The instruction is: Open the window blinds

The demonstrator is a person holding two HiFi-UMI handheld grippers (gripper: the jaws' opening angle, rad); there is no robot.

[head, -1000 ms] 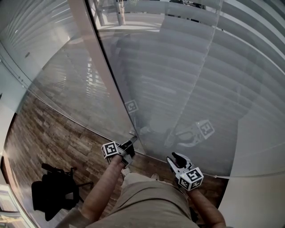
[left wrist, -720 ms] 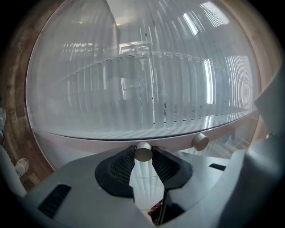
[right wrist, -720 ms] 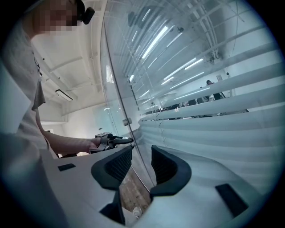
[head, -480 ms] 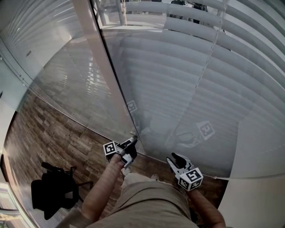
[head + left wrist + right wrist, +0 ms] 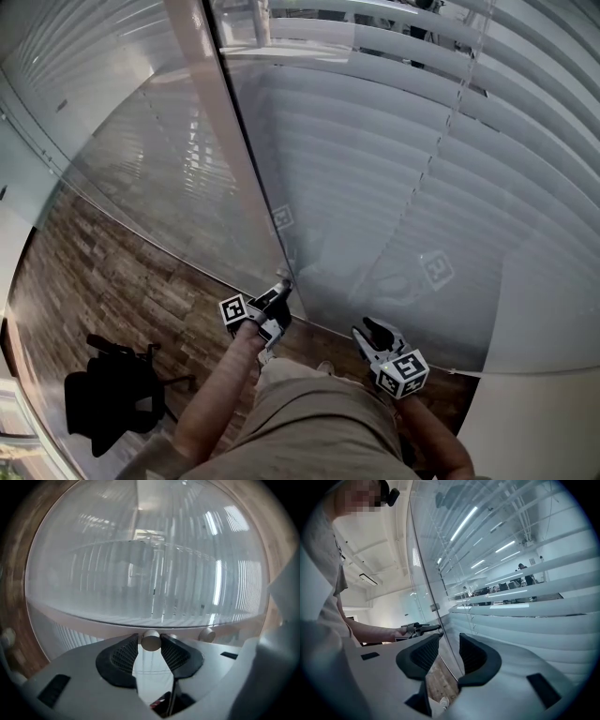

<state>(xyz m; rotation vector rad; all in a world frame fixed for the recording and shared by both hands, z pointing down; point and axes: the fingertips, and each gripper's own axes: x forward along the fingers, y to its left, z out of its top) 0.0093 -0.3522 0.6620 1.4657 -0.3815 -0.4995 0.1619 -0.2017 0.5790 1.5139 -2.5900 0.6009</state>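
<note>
Pinching the small round knob by the glass frame, the left gripper is risking slipping off its smooth end if twisted hard, leaving the blinds behind the pane unturned, while the right gripper is hanging open, empty.

Glossy glass wall, matt blind slats, perhaps plastic, and wood-grain floor.

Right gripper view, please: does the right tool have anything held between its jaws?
No, the right tool has its jaws standing apart, and the gap between them is empty.
</note>
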